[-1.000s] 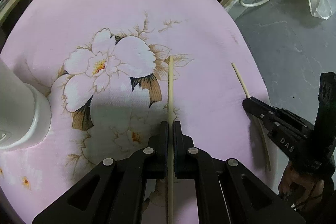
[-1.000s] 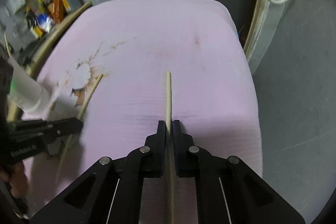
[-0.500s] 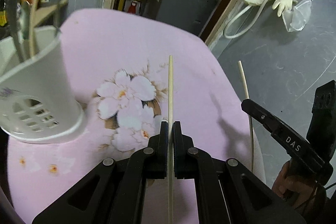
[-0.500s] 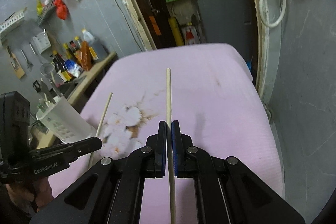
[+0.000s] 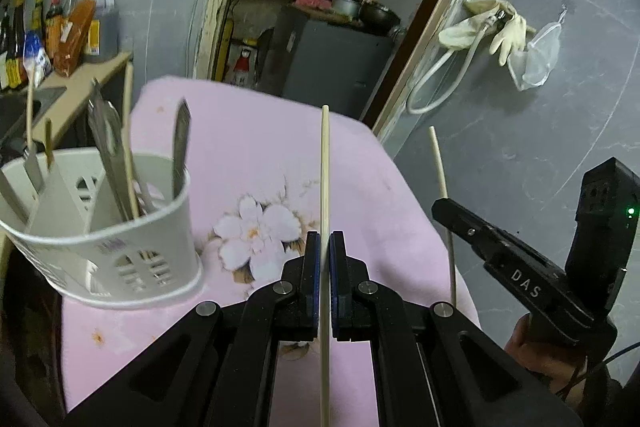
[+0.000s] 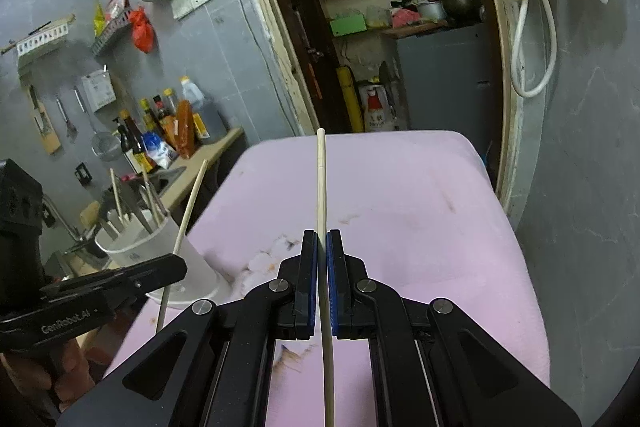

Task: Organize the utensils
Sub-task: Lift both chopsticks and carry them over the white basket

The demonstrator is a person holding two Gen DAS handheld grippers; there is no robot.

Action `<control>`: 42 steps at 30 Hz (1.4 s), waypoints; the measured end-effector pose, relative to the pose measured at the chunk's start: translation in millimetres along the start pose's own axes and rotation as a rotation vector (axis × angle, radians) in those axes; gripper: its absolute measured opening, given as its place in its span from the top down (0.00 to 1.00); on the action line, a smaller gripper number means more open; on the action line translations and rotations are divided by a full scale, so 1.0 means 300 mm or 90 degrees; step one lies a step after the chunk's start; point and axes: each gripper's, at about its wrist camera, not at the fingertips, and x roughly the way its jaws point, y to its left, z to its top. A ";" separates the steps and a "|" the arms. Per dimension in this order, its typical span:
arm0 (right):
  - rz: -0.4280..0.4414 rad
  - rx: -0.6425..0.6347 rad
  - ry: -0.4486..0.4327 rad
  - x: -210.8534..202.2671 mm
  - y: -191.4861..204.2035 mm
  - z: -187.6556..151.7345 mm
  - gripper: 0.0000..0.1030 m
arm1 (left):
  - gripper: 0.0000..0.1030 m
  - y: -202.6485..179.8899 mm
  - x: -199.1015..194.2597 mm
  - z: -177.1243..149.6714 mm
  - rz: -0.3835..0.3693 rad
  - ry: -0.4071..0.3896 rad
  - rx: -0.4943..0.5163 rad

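My left gripper (image 5: 325, 241) is shut on a pale chopstick (image 5: 325, 167) that sticks out forward, held above the pink flowered cloth (image 5: 256, 147). A white utensil holder (image 5: 120, 247) with several metal utensils and chopsticks stands on the cloth to its left. My right gripper (image 6: 322, 239) is shut on a second pale chopstick (image 6: 321, 179), also lifted off the cloth. In the left wrist view the right gripper (image 5: 440, 205) appears at the right with its chopstick (image 5: 438, 163). In the right wrist view the left gripper (image 6: 182, 263), its chopstick (image 6: 192, 199) and the holder (image 6: 132, 247) sit at the left.
A counter with bottles (image 5: 60, 39) and a sink lies behind the holder. A doorway with shelves and a grey cabinet (image 5: 336, 59) is beyond the table. Gloves and a hose (image 5: 492, 27) hang on the grey wall at the right. A person's hand (image 5: 544, 351) grips the right tool.
Both grippers have risen off the cloth with their chopsticks and tilted up, so the room and the utensil holder's top came into view. The jaws stayed shut.
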 end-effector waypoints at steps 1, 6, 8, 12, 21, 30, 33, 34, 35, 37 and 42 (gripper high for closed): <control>0.003 0.003 -0.005 -0.003 0.006 0.003 0.97 | 0.98 0.003 -0.012 0.007 0.000 -0.006 0.001; 0.019 0.011 -0.034 -0.019 0.056 0.027 0.97 | 0.98 0.038 -0.071 0.036 -0.002 -0.028 0.008; 0.030 0.019 -0.052 -0.032 0.074 0.036 0.97 | 0.98 0.059 -0.106 0.050 -0.009 -0.047 0.005; 0.061 0.030 -0.098 -0.056 0.121 0.071 0.97 | 0.98 0.123 -0.185 0.082 -0.025 -0.093 -0.016; 0.149 0.045 -0.162 -0.031 0.267 0.163 0.97 | 0.98 0.340 -0.342 0.165 -0.002 -0.181 -0.066; 0.222 0.074 -0.235 0.049 0.433 0.248 0.97 | 0.98 0.574 -0.441 0.236 0.010 -0.259 -0.147; 0.222 0.071 -0.256 0.078 0.477 0.250 0.97 | 0.98 0.631 -0.452 0.235 0.019 -0.281 -0.165; 0.219 0.069 -0.262 0.086 0.490 0.247 0.97 | 0.98 0.646 -0.451 0.233 0.025 -0.288 -0.170; 0.216 0.066 -0.266 0.093 0.500 0.242 0.97 | 0.98 0.662 -0.448 0.232 0.029 -0.295 -0.175; 0.205 0.056 -0.277 0.111 0.521 0.234 0.97 | 0.98 0.684 -0.440 0.233 0.044 -0.306 -0.178; 0.168 0.017 -0.280 0.166 0.565 0.199 0.97 | 0.98 0.721 -0.402 0.230 0.071 -0.322 -0.175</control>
